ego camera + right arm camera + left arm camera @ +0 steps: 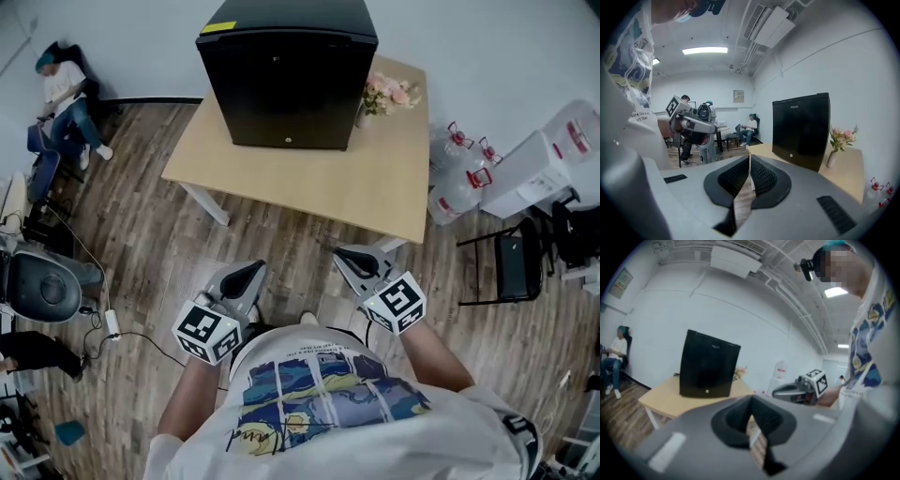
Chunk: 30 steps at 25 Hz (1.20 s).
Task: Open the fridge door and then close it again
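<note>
A black mini fridge [286, 70] stands at the back of a light wooden table [375, 178], its door closed and facing me. Both grippers hang over the floor close to my body, well short of the table. In the head view my left gripper [251, 272] points at the table's front edge, jaws together and empty. My right gripper [349, 255] is likewise shut on nothing. The left gripper view has the fridge [708, 364] far ahead beyond the left gripper [751, 404]. In the right gripper view the fridge [802, 129] stands ahead right of the right gripper [749, 159].
A vase of pink flowers [389, 94] stands right of the fridge. Water jugs [459, 192], white units [553, 159] and a black chair [511, 262] crowd the right side. A person sits [66, 94] at the far left; cables [103, 319] trail over the wood floor.
</note>
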Tool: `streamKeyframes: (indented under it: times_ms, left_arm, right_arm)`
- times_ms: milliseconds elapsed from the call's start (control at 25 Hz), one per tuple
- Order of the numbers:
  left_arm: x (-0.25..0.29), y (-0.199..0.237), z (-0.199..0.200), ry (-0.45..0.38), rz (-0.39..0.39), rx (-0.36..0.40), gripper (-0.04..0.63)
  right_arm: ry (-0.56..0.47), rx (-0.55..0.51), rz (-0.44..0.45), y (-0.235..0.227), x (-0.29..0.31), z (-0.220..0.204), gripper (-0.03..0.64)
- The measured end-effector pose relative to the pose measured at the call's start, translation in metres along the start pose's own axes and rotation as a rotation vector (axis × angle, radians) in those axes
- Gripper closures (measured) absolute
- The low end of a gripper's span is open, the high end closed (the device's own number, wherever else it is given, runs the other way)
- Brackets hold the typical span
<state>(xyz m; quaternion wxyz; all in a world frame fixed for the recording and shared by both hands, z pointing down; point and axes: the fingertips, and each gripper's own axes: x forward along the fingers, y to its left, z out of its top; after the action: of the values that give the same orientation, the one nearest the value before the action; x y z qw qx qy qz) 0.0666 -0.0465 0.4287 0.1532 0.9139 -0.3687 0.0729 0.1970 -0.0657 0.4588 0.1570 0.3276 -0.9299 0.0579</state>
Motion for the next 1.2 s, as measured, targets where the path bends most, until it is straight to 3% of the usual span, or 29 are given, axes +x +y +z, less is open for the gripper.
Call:
streamKeyframes:
  times_ms: [1200]
  left_arm:
    - [0.008, -0.031, -0.011, -0.012, 0.035, -0.005, 0.588]
  right_arm:
    - [-0.007, -0.031, 0.052, 0.007, -0.029, -0.008, 0.598]
